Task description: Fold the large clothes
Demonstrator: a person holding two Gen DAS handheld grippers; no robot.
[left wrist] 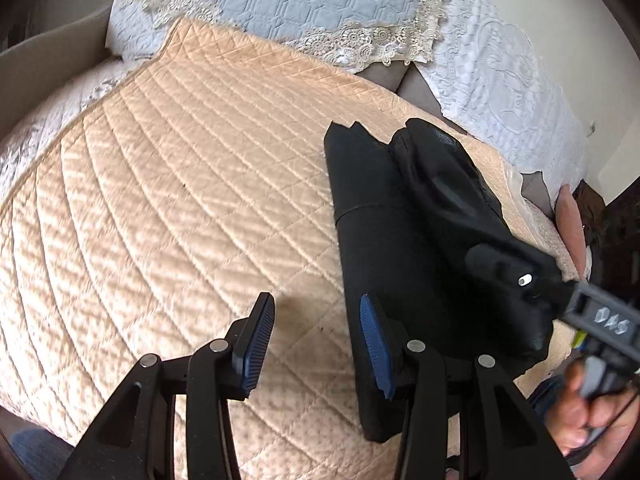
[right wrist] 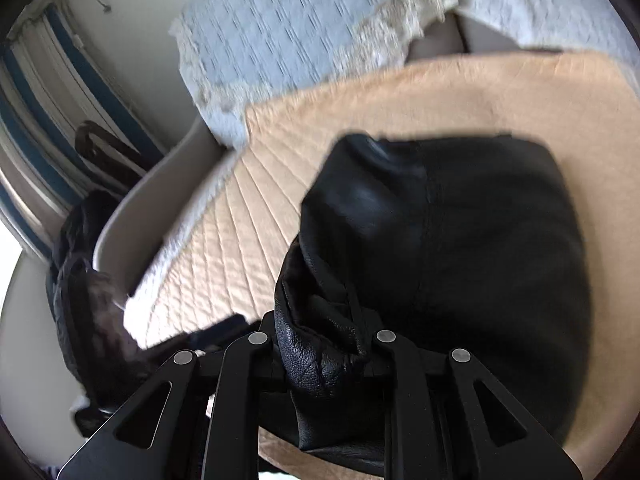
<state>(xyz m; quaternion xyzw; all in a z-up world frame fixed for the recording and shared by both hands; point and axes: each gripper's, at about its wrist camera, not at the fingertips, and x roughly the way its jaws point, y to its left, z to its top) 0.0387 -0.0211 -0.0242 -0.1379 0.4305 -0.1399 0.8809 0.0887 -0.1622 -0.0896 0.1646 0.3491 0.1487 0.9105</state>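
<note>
Peach quilted cover (left wrist: 168, 184), diamond-stitched with a slight sheen, spreads over the bed; behind it a pale blue quilted pillow (left wrist: 288, 0) edged in cream lace. Left gripper (left wrist: 316, 344): ribbed blue pads spread apart, nothing between them, right pad just over the garment's edge. Black leather garment (left wrist: 384, 240), grained and glossy, lies folded in a long slab on the cover's right side. Right gripper (right wrist: 324, 344) pinches a bunched fold of it; its handle reads "DAS", blurred.

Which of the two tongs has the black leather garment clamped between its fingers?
The right tongs: a bunched fold of the black leather garment fills its jaws. The left tongs stand open over the peach quilt, gripping nothing.
</note>
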